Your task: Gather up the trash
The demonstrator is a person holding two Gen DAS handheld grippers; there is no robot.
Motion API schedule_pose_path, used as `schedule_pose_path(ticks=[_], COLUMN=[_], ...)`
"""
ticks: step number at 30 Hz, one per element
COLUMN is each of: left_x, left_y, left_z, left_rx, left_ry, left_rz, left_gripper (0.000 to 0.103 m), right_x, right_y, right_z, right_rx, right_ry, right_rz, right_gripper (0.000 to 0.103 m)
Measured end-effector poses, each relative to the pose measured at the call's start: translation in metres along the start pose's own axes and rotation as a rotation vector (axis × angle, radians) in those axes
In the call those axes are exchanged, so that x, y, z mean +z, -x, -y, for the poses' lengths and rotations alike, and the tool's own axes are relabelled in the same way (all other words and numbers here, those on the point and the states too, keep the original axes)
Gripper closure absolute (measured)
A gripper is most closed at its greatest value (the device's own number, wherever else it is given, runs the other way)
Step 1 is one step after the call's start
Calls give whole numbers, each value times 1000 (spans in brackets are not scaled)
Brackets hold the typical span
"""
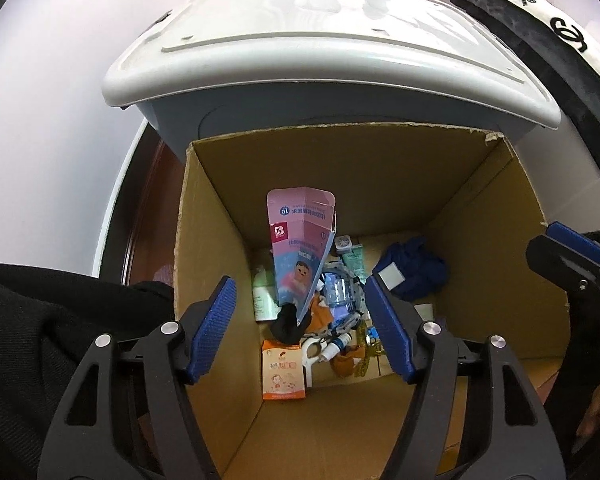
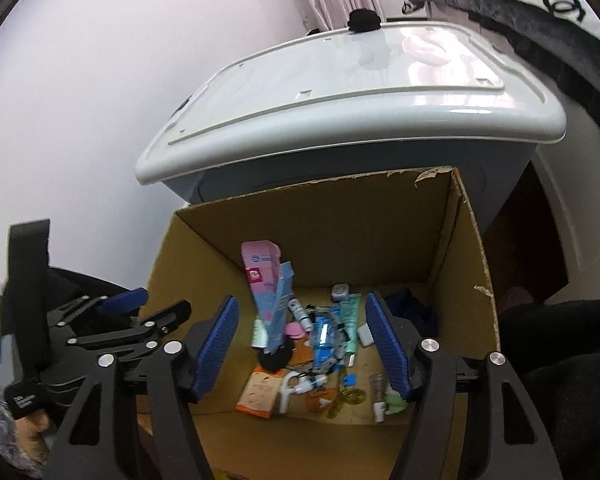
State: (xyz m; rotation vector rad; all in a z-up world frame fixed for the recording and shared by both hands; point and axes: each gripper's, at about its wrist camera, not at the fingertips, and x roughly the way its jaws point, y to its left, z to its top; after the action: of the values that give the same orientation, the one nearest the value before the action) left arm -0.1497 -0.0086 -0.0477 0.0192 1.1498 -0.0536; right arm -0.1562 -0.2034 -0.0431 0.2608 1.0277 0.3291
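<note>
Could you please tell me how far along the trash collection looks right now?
Done: the box already holds a pink carton, an orange packet and other scraps. In hand: nothing; the left claw and right claw are open above it. Left: no loose trash shows here.

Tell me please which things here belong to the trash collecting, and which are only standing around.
Belong to the job:
- cardboard box that holds the trash
- pink carton standing upright in it
- orange packet on its floor
- blue cloth
- left gripper and right gripper, both open above the box

Just standing around:
- grey lidded bin behind the box
- patterned fabric
</note>
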Motion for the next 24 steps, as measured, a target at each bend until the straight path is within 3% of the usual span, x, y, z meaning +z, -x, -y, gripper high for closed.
schedule_pose_path(ticks=[7, 10, 13, 19, 24], left_x=[47, 80, 117, 204, 260], left_y=[19, 23, 25, 25, 14], left_z=[3, -1, -8, -14, -10], left_rx=[53, 29, 26, 60, 142], left_ry=[-42, -26, -4, 27, 10], left_rz=[91, 105, 128, 192, 280], left_gripper=[37, 31, 25, 21, 17], right_x=[45, 73, 107, 201, 262], right_y=[8, 13, 20, 9, -25], right_z=[2, 0, 2, 10, 20], right_rx=[12, -1, -16, -130, -206], right_ry=[8, 24, 26, 10, -10], right_rz=[24, 48, 81, 110, 131], right_gripper=[29, 20, 5, 5, 5])
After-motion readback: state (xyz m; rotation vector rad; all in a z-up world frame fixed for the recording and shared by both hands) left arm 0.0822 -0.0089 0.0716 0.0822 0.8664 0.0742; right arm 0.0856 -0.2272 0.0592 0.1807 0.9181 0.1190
